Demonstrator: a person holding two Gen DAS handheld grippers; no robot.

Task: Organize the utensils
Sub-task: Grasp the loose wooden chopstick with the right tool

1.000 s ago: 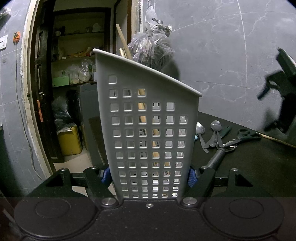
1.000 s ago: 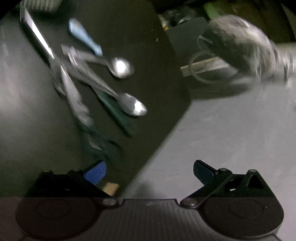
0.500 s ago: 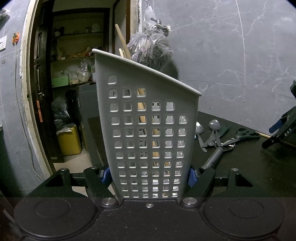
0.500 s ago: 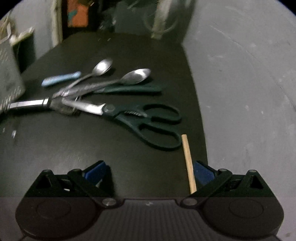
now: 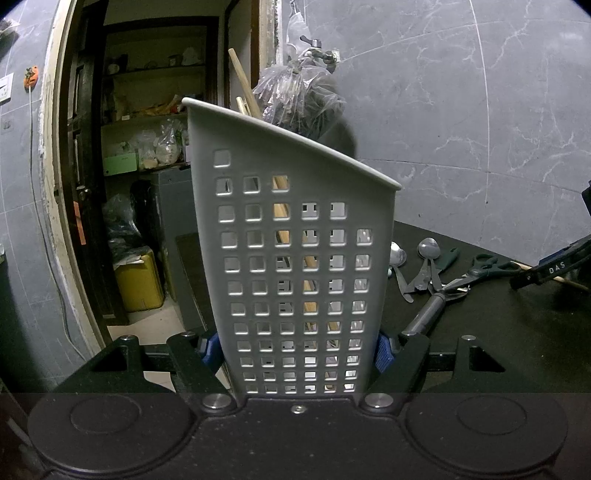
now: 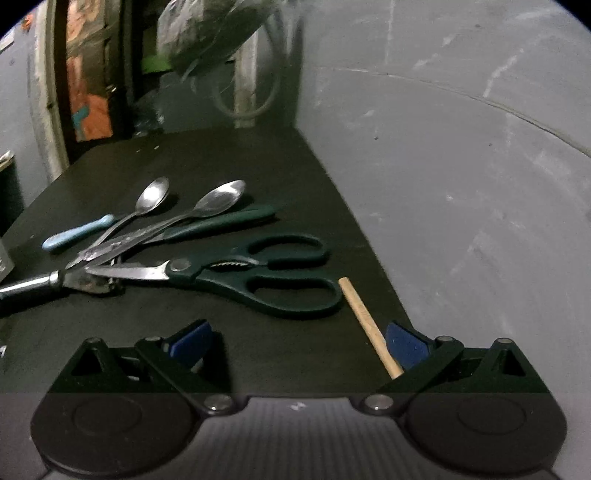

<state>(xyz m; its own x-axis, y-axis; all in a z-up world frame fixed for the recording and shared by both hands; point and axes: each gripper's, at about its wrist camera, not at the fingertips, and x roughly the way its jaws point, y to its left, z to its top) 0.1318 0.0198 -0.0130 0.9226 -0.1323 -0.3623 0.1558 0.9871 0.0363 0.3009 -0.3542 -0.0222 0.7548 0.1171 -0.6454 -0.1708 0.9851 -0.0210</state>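
**Hidden, cropped, blurred**

Behind the grey holder (image 5: 295, 258): most of the wooden sticks (image 5: 280, 221), glimpsed only through holes and above the rim. One spoon (image 5: 397, 254) half covered by the holder's edge. Right gripper (image 5: 554, 266) cut off at the frame's side. Stick (image 6: 369, 325) vanishing under a blue pad (image 6: 406, 345). Black-handled tool (image 6: 26, 286) cropped at left. Plastic bag (image 6: 207, 33) smeared, contents unreadable.

Grey marbled wall (image 5: 461, 110) behind the black counter (image 6: 229, 155); at nine o'clock, a doorway (image 5: 147, 110) onto dim cluttered shelves (image 5: 147, 122).
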